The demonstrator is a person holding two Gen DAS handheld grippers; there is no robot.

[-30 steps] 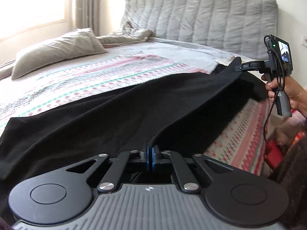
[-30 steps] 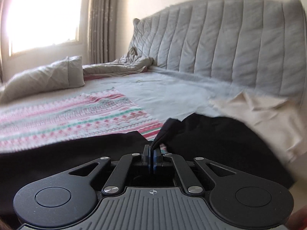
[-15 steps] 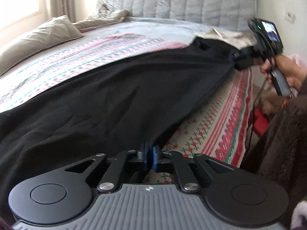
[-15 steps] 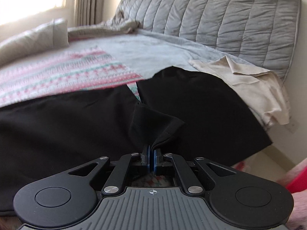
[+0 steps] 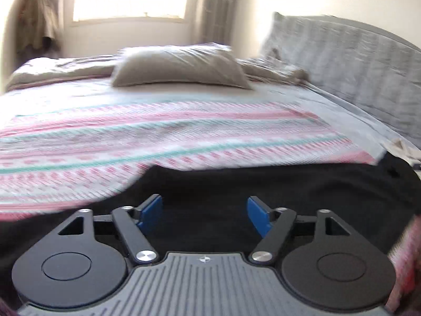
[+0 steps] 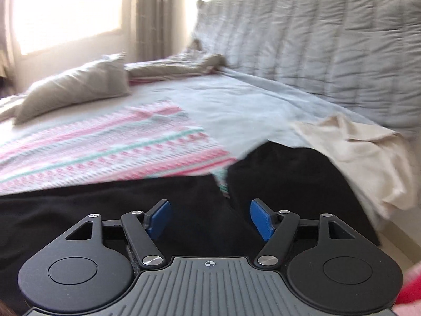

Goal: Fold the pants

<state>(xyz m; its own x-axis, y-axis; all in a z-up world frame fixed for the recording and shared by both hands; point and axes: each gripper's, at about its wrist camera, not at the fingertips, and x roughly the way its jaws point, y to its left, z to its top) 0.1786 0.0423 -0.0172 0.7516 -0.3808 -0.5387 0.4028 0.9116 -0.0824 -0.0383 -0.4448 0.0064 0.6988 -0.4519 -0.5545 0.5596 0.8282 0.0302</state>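
The left tool (image 5: 204, 214) has just been opening and stands wide, nothing pinched; the black pants (image 5: 263, 184) lie on the bed (image 5: 158, 131) just ahead of its pads. The right tool (image 6: 210, 218) has likewise just spread wide, empty, over the pants (image 6: 276, 173); a beige cloth (image 6: 368, 158) lies off to its right.

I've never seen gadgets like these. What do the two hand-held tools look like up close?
Both look alike. The left tool and right tool each have two blue pads on black linkage arms with silver pivot screws, two round black discs, and a ribbed grey body bearing a small crosshair mark.
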